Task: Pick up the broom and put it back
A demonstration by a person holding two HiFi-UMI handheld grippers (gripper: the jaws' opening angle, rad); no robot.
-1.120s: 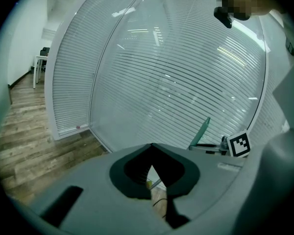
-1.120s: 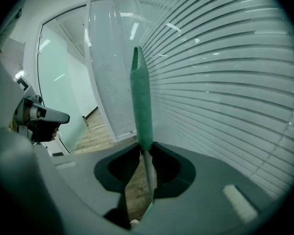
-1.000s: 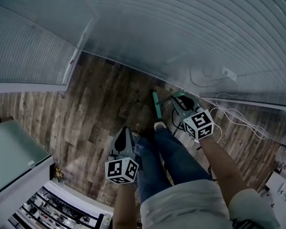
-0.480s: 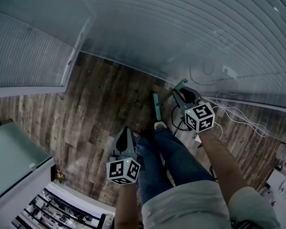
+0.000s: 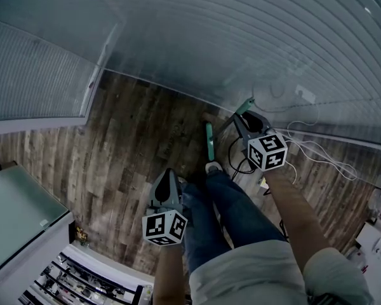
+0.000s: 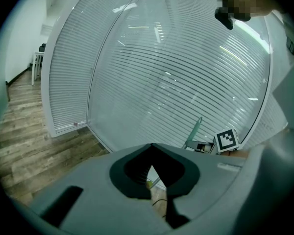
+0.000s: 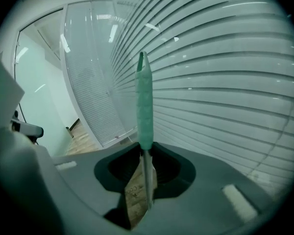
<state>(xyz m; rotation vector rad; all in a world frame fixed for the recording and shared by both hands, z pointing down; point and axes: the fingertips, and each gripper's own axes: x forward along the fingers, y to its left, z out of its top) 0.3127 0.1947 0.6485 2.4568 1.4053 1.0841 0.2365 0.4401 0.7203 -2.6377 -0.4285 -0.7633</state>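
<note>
A curved glass wall (image 5: 241,37) with lowered blinds fills the far side, and a wood floor (image 5: 133,138) runs up to its foot. The person's legs (image 5: 222,215) in jeans stand in the middle, with a white cabinet (image 5: 19,208) at the lower left of the head view. The right gripper (image 7: 146,148) is held out toward the wall, its jaws clamped on the thin metal shaft of the broom (image 7: 144,102). The broom's green grip rises straight above the jaws, in front of the blinds. In the head view a green bar lies low near the shoe and beside the right gripper; it looks like the broom's head. The left gripper (image 6: 152,146) hangs by the left leg, well apart from the broom, its jaws together at the tips with nothing between them. White cables (image 5: 317,151) trail along the floor at the wall's base on the right.
</note>
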